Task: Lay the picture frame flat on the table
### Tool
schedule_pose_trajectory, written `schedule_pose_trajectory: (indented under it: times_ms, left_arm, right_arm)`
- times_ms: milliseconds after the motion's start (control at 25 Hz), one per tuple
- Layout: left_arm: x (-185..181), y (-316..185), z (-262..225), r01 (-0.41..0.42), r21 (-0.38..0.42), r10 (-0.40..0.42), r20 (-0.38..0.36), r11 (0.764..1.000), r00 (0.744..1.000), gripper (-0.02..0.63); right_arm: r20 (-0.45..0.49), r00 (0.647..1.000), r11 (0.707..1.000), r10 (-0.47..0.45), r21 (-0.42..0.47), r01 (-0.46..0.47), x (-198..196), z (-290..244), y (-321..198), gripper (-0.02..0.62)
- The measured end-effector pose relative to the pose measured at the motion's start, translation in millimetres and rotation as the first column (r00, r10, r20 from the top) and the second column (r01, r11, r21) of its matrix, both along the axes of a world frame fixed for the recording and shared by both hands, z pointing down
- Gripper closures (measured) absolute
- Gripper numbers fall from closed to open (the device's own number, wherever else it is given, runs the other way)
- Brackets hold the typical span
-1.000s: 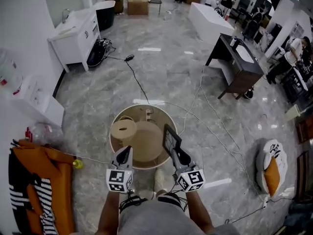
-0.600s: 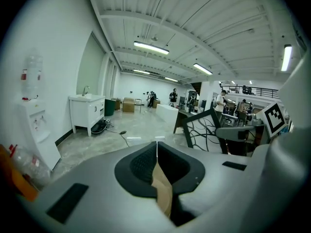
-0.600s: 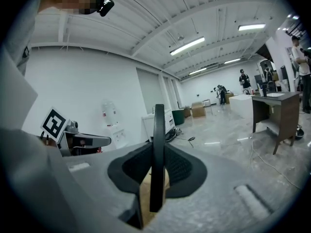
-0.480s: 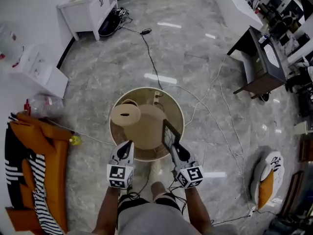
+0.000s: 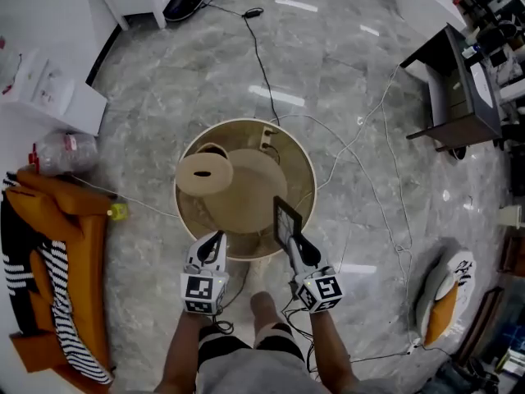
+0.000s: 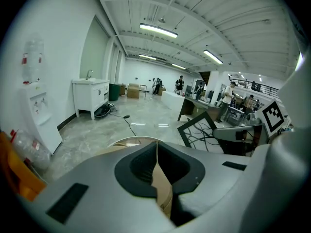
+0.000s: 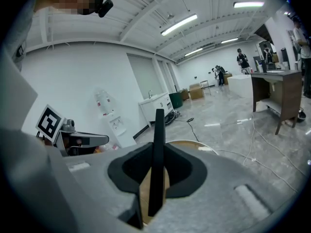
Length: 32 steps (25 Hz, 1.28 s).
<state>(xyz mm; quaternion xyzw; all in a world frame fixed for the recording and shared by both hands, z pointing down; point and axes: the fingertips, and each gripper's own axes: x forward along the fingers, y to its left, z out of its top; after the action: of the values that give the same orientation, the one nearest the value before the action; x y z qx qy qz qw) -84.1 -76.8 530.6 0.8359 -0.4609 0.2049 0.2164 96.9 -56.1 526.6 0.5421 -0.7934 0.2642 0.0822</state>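
Marble-floored hall, round wooden table (image 5: 305, 167) below: holds picture frame (image 5: 287, 220) upright, clamped edge-on in right gripper (image 5: 294, 241) over table's near side, not yet laid flat; left gripper (image 5: 216, 240) closed, empty, alongside.

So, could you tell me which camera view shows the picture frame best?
The left gripper view: the picture frame shows its patterned face there. The head view shows it small and foreshortened, held by the right gripper. The right gripper view shows only its thin black edge between the jaws.
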Motion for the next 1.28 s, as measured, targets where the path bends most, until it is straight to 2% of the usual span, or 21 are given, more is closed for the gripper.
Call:
schedule_pose_trajectory:
  times_ms: [560,1280]
  left_arm:
    - [27,-16,126,-0.020,-0.106,0.023,0.032,0.994,0.999,0.581]
    - [27,-10,250,-0.018,-0.200,0.028,0.043,0.980,0.999,0.581]
  right_arm:
    - [0.013,0.999,0.992,-0.052,-0.114,0.053,6,134,-29,0.529]
    - [0.054,0.997,0.971,-0.059,-0.230,0.070,7,264,-30,0.528]
